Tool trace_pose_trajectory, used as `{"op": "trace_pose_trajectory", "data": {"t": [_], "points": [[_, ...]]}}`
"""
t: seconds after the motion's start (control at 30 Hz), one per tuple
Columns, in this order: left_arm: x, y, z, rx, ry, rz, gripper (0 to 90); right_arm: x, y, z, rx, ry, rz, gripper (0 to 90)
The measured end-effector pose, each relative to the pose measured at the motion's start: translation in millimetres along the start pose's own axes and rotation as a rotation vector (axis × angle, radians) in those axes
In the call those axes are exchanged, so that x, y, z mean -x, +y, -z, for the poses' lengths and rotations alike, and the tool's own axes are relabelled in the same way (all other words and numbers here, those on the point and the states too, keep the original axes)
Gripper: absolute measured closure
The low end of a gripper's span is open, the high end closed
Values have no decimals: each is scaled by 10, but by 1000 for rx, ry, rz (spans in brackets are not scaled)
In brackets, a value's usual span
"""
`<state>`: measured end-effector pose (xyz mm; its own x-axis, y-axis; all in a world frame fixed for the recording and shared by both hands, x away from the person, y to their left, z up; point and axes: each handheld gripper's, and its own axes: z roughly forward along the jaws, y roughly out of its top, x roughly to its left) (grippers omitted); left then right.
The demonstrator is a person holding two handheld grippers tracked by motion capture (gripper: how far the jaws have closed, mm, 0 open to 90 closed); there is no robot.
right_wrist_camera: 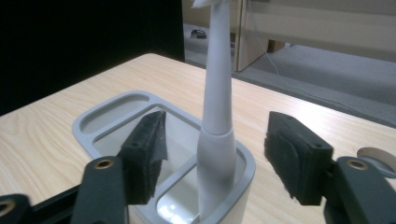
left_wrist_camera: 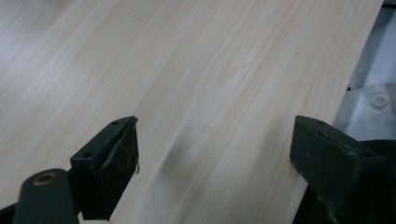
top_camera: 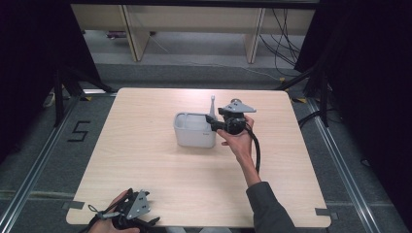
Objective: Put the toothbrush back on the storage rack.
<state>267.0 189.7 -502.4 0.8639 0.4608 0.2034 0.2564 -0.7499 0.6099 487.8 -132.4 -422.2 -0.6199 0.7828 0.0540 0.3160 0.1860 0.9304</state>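
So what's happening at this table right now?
A person holds a two-jaw gripper in each hand. The right gripper is at a grey holder on the wooden table, where a white toothbrush stands upright in one compartment. Its jaws are open on either side of the brush handle, not pressing it. The left gripper rests open near the table's front edge, holding nothing.

Three cameras on one table

One looks down from above at the table (top_camera: 145,160); two sit low and close, one facing the holder (right_wrist_camera: 116,114), also seen from above.
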Motion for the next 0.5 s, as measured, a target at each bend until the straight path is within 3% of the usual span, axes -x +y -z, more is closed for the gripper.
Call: {"op": "trace_pose_trajectory", "data": {"t": [0.13,0.17,0.2,0.37,0.4,0.43,0.5], "points": [[7,-4,-7,7,11,3,153,7,-3,75,3,1,19,355],[14,-3,-6,5,32,3,153,6,-10,105,7,-5,13,351],[6,-1,-4,7,16,1,153,1,-26,142,1,11,-13,344],[7,-4,-8,6,18,4,153,11,-54,202,7,14,-13,340],[13,-2,-5,6,34,3,153,19,-57,202,14,17,1,340],[5,-1,-3,6,17,0,153,3,-62,231,3,15,-24,339],[6,-3,-1,6,21,0,153,18,-58,261,11,3,-23,333]]}}
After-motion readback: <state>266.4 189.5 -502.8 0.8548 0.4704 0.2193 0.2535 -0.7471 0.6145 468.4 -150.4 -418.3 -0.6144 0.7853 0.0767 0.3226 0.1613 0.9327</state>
